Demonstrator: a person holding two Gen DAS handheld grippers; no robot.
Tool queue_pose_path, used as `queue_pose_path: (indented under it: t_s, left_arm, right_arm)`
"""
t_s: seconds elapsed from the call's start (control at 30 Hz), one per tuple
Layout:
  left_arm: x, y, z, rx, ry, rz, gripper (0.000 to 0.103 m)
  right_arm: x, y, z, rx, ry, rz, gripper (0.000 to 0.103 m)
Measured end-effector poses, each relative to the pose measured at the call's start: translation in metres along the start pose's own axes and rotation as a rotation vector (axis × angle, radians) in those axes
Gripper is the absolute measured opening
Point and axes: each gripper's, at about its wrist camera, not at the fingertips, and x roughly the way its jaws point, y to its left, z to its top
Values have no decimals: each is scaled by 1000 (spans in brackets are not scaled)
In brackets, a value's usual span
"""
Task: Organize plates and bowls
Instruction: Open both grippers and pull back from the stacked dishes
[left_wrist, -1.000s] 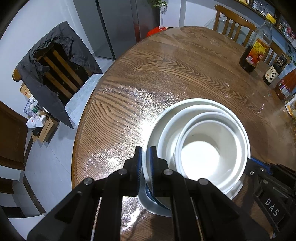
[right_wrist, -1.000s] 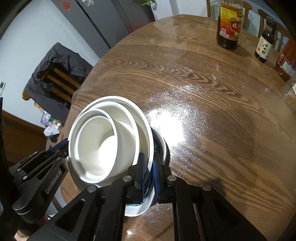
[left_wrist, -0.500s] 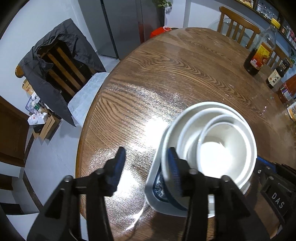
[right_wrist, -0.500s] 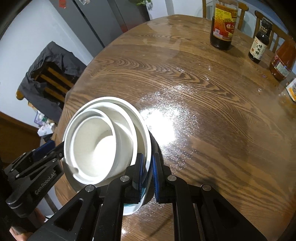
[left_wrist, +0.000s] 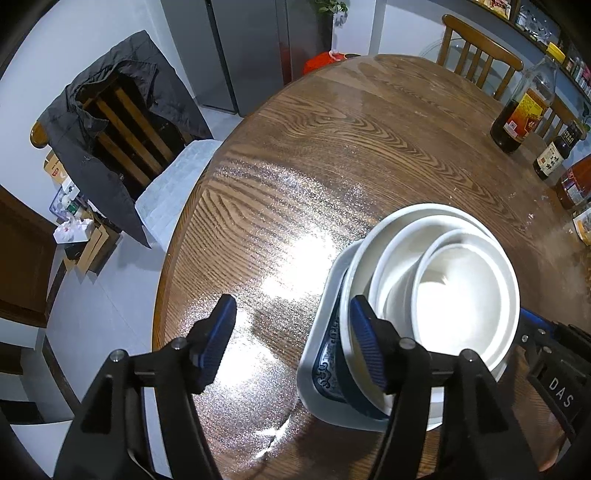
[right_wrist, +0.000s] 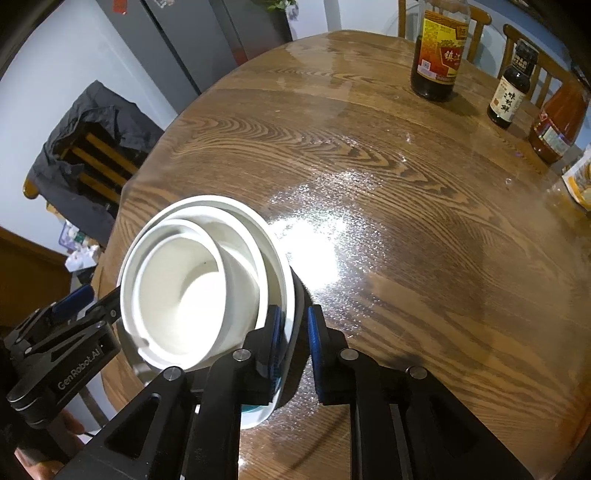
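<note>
Nearest to us, our left claw (left_wrist: 291, 339) has its jaws wide apart and opening; one blue pad sits inside the outer bowl's rim, the other over bare table, so nothing is pinched. Our right claw (right_wrist: 295, 332) is also opening, with only a narrow gap. The rim of the stack passes between its pads, but they no longer seem to press on it.

Both claws stand on opposite sides of the stack of bowls (left_wrist: 443, 291), we think because it was carried by two rims to keep it level. The stack is three white bowls nested, on a white plate with blue pattern (left_wrist: 325, 369), which rests on the table (left_wrist: 332, 147) near its front edge. We judge the stack is now set down and the hands are letting go.

Farther away, sauce bottles (right_wrist: 439, 51) stand well apart on the far side, and a chair with a dark jacket (left_wrist: 110, 122) is beside the table.
</note>
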Motion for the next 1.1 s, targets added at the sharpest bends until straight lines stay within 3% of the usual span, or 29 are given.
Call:
queue_pose_path:
  t_s: [0.23,0.43,0.67,0.8,0.93,1.1]
  left_arm:
    - [2,3,0,-8,14,2,73]
    - [4,8,1,-22,25,1,80]
    - [-3,8,4,-11,-7,-2,81]
    - [-10,7,8,-14,-33,-1,83]
    - [-22,7,11,-21,-71,-10,85]
    - [-43,10,4,-45,-142,-60,89]
  right_arm:
    - [-1,-1,1,-5,6,-17,22]
    - [-2,-8,0,9,-4,-37,41]
    - [-12,-12,2,19,-43,-30,43]
    - [-26,-15,8,23,-75,-15,62]
    - [-34,-15,6,24,-103,-9,62]
    - [-48,-18,-3,13,-154,68,62]
